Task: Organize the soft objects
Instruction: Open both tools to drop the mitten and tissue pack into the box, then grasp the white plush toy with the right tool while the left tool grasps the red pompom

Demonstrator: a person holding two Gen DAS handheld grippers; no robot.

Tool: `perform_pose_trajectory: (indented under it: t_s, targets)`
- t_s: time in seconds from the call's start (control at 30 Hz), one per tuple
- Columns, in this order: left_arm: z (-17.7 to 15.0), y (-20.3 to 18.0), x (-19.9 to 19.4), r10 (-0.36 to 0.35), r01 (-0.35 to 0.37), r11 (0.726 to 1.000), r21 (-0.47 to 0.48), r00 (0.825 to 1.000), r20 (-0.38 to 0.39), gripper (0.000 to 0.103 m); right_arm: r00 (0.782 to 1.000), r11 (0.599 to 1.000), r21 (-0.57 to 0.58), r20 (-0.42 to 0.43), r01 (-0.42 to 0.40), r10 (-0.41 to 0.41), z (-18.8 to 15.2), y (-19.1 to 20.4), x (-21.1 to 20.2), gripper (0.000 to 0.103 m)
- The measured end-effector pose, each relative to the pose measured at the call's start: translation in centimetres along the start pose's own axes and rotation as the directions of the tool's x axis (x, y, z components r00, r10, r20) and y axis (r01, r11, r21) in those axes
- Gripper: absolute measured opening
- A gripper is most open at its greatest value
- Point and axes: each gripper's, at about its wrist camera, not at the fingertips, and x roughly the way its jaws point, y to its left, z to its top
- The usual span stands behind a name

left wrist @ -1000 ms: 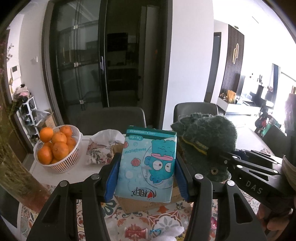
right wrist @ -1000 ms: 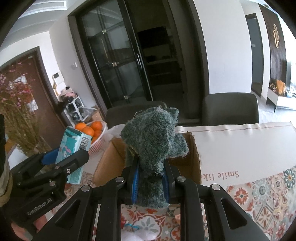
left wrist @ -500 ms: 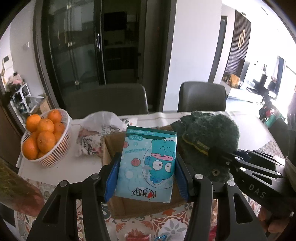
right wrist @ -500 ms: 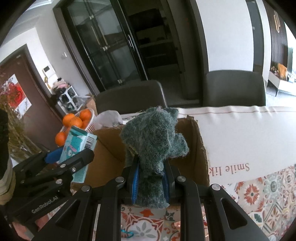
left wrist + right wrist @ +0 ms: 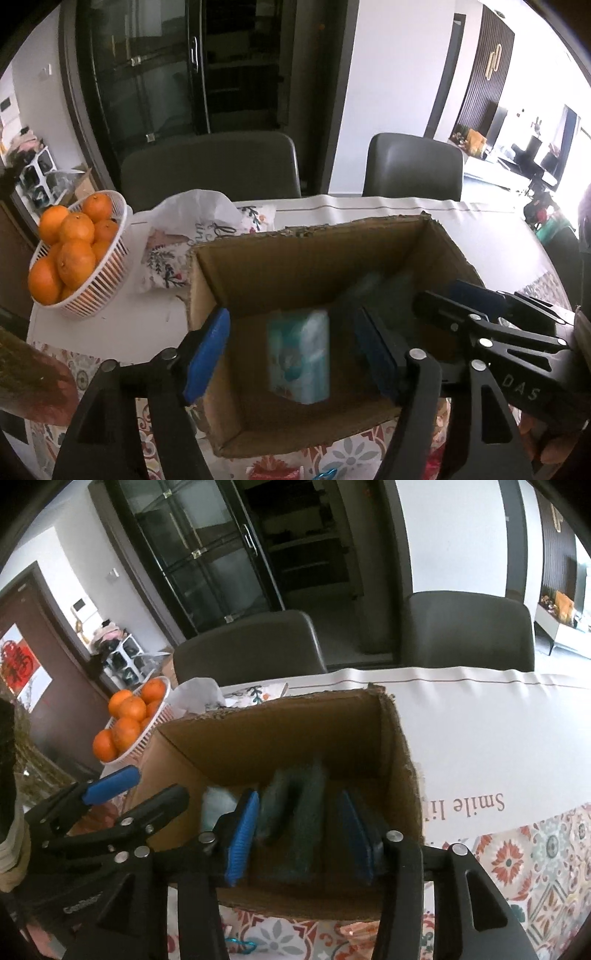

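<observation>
A tissue pack (image 5: 298,360) is seen blurred between the just-opened left hand-held gripper (image 5: 291,354), a green plush (image 5: 295,819) between the just-opened right hand-held gripper (image 5: 299,834), both angled down into the box (image 5: 306,254).

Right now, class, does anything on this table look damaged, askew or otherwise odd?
The cardboard box has a ragged, torn top rim, as if its flaps were ripped off. Inside it, the tissue pack and the green plush toy look blurred. Nothing is spilled.
</observation>
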Motion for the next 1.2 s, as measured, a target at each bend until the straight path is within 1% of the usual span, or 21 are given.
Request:
perform_pose_trajectory:
  t_s: [0.07,0.17,0.27,0.4,0.5,0.57,0.8,0.97,1.2]
  targets:
    - [-0.1,0.0,-0.5,0.012,-0.012,1.0,0.0,1.0,0.011,0.081,1.0,1.0,0.01,0.011,0.017,-0.017,-0.1,-0.1,-0.6,0.059]
    - [-0.3,0.0,-1.6,0.041,-0.041,0.999,0.001,0.999,0.03,0.088,0.998,0.998,0.022,0.036,0.059,-0.06,-0.3,-0.2,-1.9,0.067]
    - [-0.7,0.0,-2.6,0.081,-0.081,0.997,0.007,0.996,0.044,0.09,0.992,0.994,0.018,0.064,0.11,-0.111,-0.7,0.0,-3.3,0.071]
    - [-1.5,-0.2,-4.5,0.117,-0.119,0.993,0.018,0.991,0.066,0.092,0.987,0.99,0.016,0.078,0.141,-0.142,-1.3,0.2,-5.2,0.072]
    - [-2.0,-0.3,-5.6,0.121,-0.122,0.992,0.02,0.99,0.067,0.093,0.983,0.988,0.018,0.095,0.155,-0.156,-1.7,0.4,-6.8,0.073]
    - [-2.4,-0.4,-6.6,0.128,-0.129,0.992,0.013,0.989,0.071,0.093,0.981,0.987,0.017,0.102,0.162,-0.163,-2.0,0.6,-7.8,0.077]
    - [-3.6,-1.0,-9.4,0.136,-0.135,0.991,-0.01,0.988,0.07,0.095,0.977,0.983,0.01,0.114,0.182,-0.182,-3.2,1.0,-10.8,0.077]
    - [-4.8,-1.7,-10.9,0.135,-0.135,0.991,-0.001,0.989,0.059,0.096,0.977,0.982,0.022,0.103,0.186,-0.187,-4.5,0.8,-12.3,0.081]
    - [-7.1,-2.7,-12.2,0.147,-0.148,0.989,0.023,0.989,0.036,0.096,0.98,0.983,0.025,0.07,0.182,-0.184,-7.3,0.4,-13.5,0.081]
